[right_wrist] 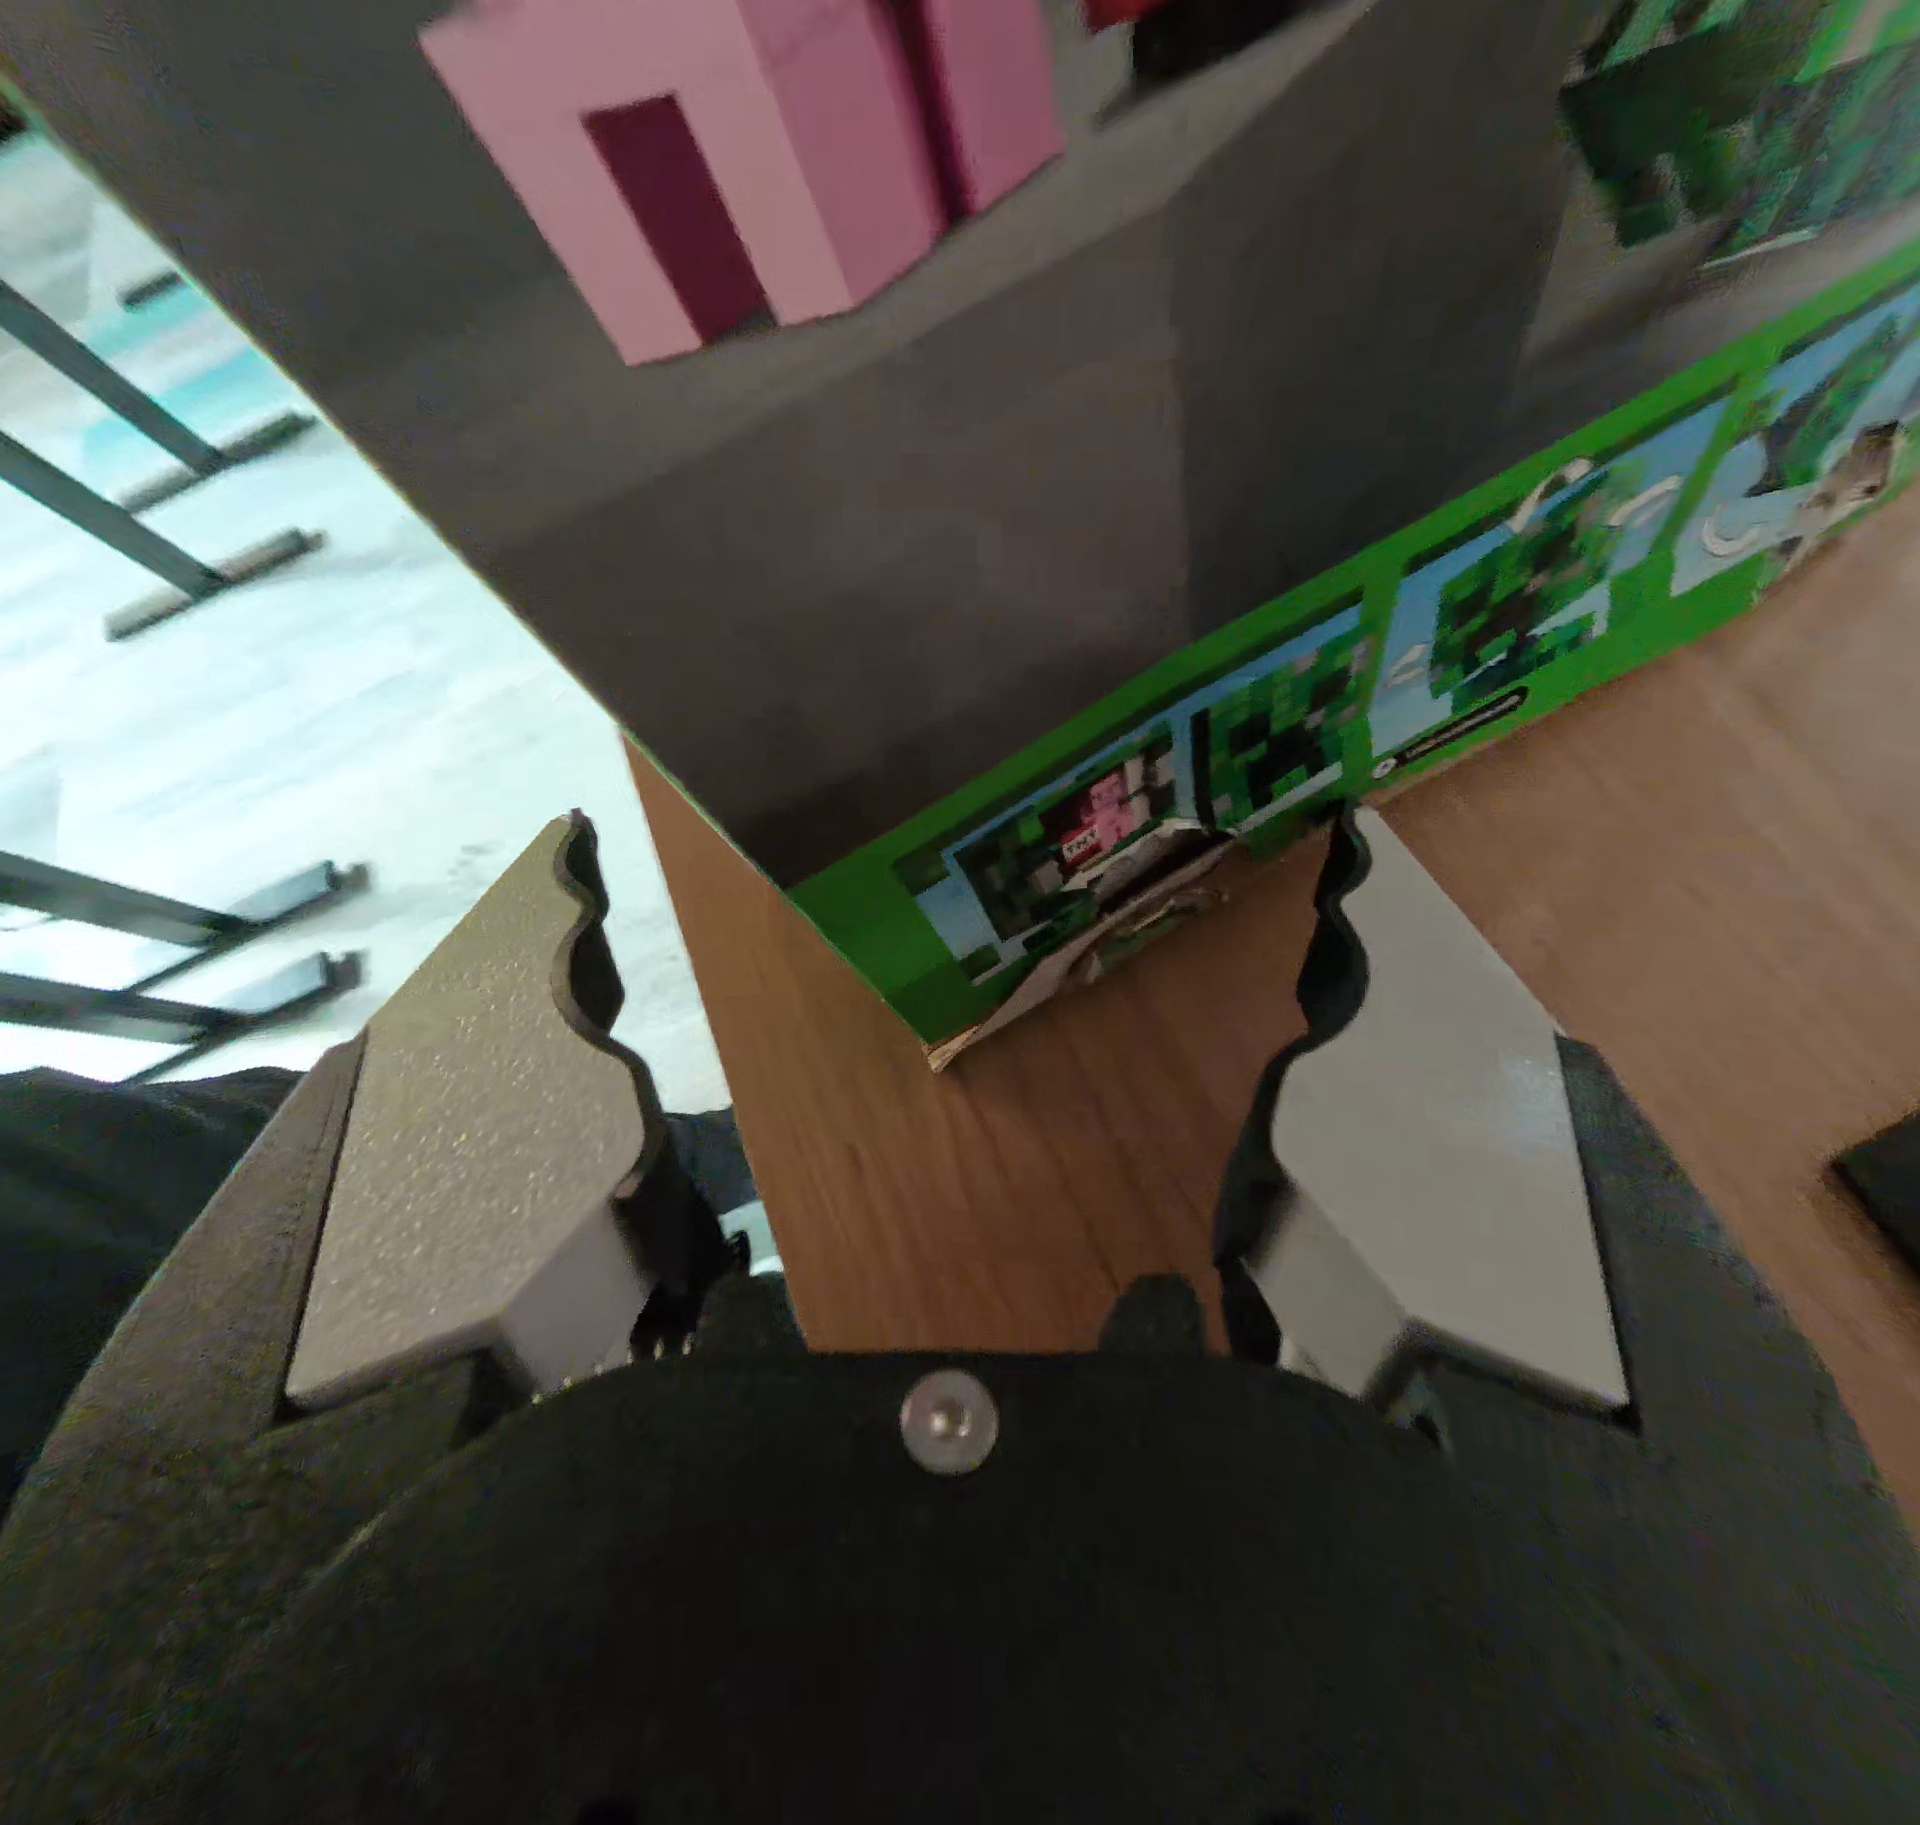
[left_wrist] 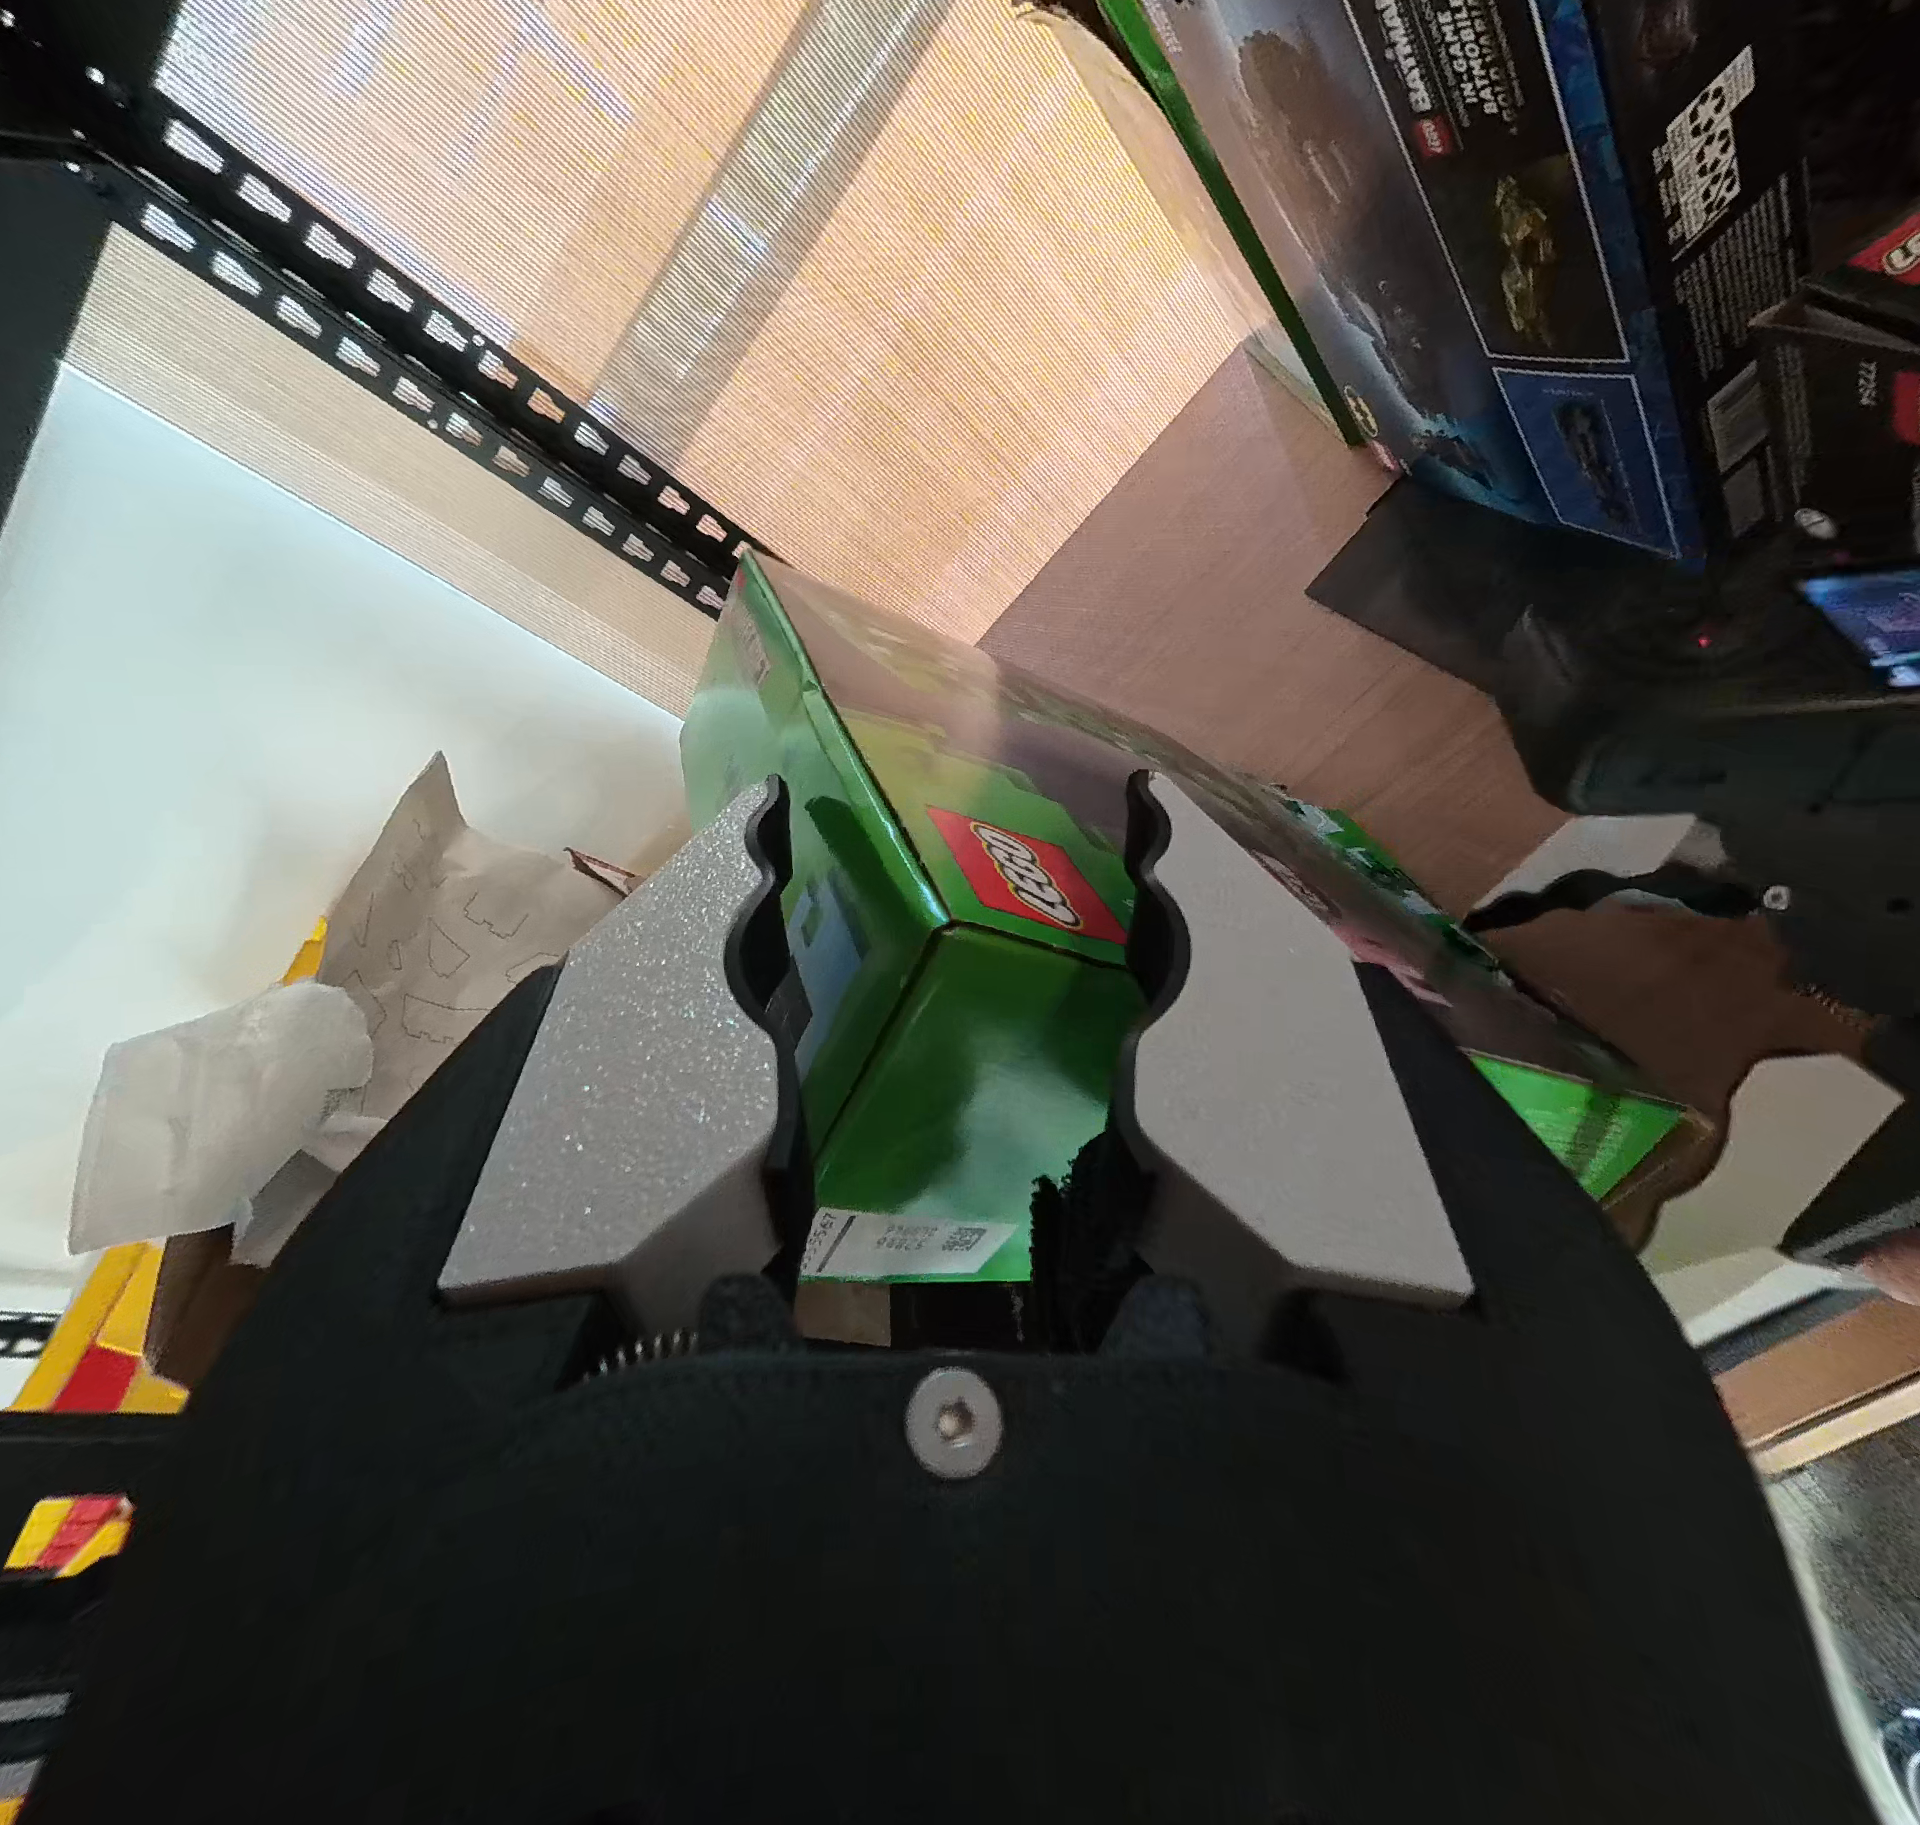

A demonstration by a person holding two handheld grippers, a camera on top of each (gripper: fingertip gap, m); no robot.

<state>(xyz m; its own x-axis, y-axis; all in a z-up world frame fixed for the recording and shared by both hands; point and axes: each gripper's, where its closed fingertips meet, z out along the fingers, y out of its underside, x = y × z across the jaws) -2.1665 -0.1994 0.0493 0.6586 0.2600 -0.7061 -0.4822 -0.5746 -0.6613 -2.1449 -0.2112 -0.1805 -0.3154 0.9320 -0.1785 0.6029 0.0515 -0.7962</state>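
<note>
A green toy-brick box [left_wrist: 966, 1069] lies tilted on the wooden table [left_wrist: 1195, 580]. My left gripper [left_wrist: 956, 788] is shut on its near end, one pad pressing on each side face by the red logo. In the right wrist view the same box [right_wrist: 1455, 653] fills the upper frame, with its grey picture face and green side strip. One corner, with a torn flap [right_wrist: 1122, 934], rests on the table [right_wrist: 987, 1152]. My right gripper [right_wrist: 961, 819] is wide open just short of that corner and holds nothing. It also shows at the right of the left wrist view [left_wrist: 1610, 897].
A dark toy box [left_wrist: 1455, 217] stands at the table's far right beside a black mat [left_wrist: 1455, 580]. A brown paper bag [left_wrist: 447, 902] and a yellow-red box [left_wrist: 94, 1339] lie to the left. A black perforated rail [left_wrist: 416, 341] crosses behind. Pale floor with chair legs [right_wrist: 208, 632] lies past the table edge.
</note>
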